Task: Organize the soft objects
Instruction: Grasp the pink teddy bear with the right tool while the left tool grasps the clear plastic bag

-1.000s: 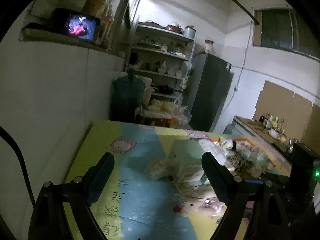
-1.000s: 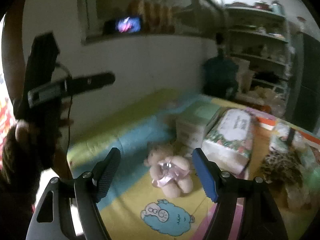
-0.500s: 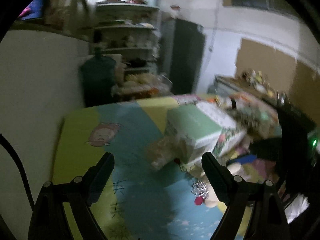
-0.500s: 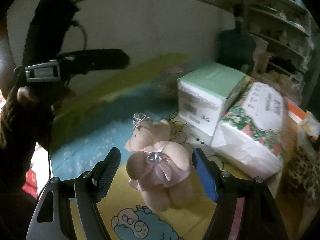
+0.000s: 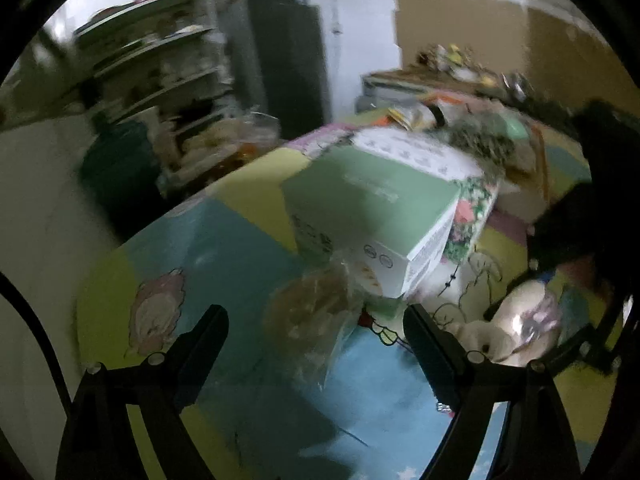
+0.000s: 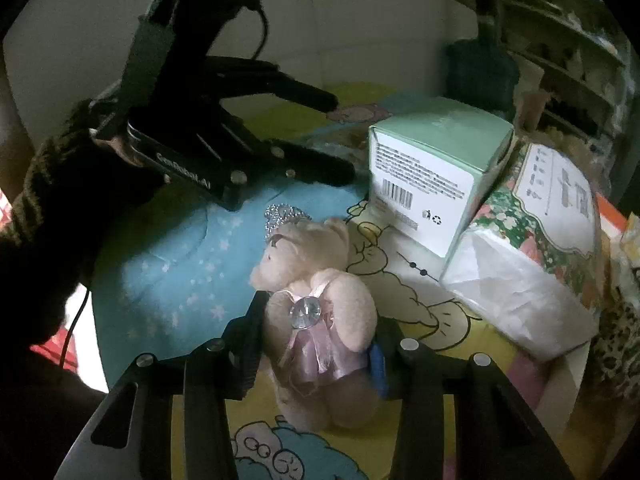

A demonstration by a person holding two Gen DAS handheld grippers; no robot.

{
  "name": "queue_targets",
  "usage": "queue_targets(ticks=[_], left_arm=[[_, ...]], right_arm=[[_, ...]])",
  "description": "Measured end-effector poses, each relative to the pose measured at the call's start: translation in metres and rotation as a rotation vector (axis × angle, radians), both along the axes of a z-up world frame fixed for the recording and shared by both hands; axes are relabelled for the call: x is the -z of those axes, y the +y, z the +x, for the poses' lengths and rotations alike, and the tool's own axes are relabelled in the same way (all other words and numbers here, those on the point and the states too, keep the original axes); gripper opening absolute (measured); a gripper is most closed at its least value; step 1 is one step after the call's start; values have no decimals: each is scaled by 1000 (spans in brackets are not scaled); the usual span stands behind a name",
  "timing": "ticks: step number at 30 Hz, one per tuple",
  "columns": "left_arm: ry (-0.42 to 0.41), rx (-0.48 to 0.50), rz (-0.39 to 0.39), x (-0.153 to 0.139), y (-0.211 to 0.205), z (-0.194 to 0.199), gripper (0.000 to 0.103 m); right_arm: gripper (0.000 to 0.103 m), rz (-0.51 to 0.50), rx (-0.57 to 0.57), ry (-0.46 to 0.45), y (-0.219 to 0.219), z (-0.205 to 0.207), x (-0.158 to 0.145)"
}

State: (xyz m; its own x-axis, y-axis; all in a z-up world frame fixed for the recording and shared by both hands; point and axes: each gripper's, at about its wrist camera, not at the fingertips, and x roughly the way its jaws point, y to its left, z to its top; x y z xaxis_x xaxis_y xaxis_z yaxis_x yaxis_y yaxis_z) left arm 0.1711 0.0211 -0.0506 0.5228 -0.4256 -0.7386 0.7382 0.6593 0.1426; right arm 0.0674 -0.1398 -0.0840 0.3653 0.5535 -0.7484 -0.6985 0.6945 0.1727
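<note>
The right wrist view looks down on a plush bear [image 6: 316,320] sitting on the play mat [image 6: 168,280], on the seam where a blue starred panel meets a yellow one, well in from the mat's wall-side edge. The right gripper [image 6: 316,344] has its jaws closing around the bear's waist; both pads already press into the plush, so the bear is grasped. This view alone shows the bear clearly: cream fur, a pink satin dress with a round clear gem at the chest, and a small silver tiara [image 6: 286,216] behind its head. It also shows the barcode side of the green-topped box [image 6: 432,168], just behind the bear, and the floral tissue pack [image 6: 532,248] leaning against that box. The left gripper [image 6: 340,140] appears here from the side, held by a dark-sleeved hand [image 6: 60,184] over the blue panel.

The left wrist view is blurred. Its own gripper's [image 5: 316,340] jaws stand wide apart with nothing clamped; between them lies a crinkled clear bag [image 5: 320,316] on the blue panel, against the box's [image 5: 372,196] near corner, a thing the other view barely shows. The bear [image 5: 516,328] shows only as a pale smear at the right. This view alone takes in the shelves [image 5: 160,64] and dark cabinet [image 5: 288,56] beyond the mat's far edge.
</note>
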Motion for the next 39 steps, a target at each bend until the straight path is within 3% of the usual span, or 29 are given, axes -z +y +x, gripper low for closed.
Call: queue_targets(ticks=[4,6,8,14,26,32,39], left_arm=[[-28,58,79,9,-13,5,88],[-6,77,87,13,-15,8,83],[18,76,74,15,-13,10,68],[39,32,52,17,-2,15,45],[22,-53,-55,0,15,-11,45],[-25,-173,-169,-24,28,-38,45],[-64,-316,-207,-42,26,-67,45]], right_arm=[[44,48,6,42,-10,11,2],[44,54,6,46,-13,12,2],[45,59,5,50,-17,14,2],[45,84,6,70,-26,19,1],[46,80,15,54,-27,17,-4],[46,88,33,4,-29,6,-12],[45,112,77,-28,-37,-13,-21]])
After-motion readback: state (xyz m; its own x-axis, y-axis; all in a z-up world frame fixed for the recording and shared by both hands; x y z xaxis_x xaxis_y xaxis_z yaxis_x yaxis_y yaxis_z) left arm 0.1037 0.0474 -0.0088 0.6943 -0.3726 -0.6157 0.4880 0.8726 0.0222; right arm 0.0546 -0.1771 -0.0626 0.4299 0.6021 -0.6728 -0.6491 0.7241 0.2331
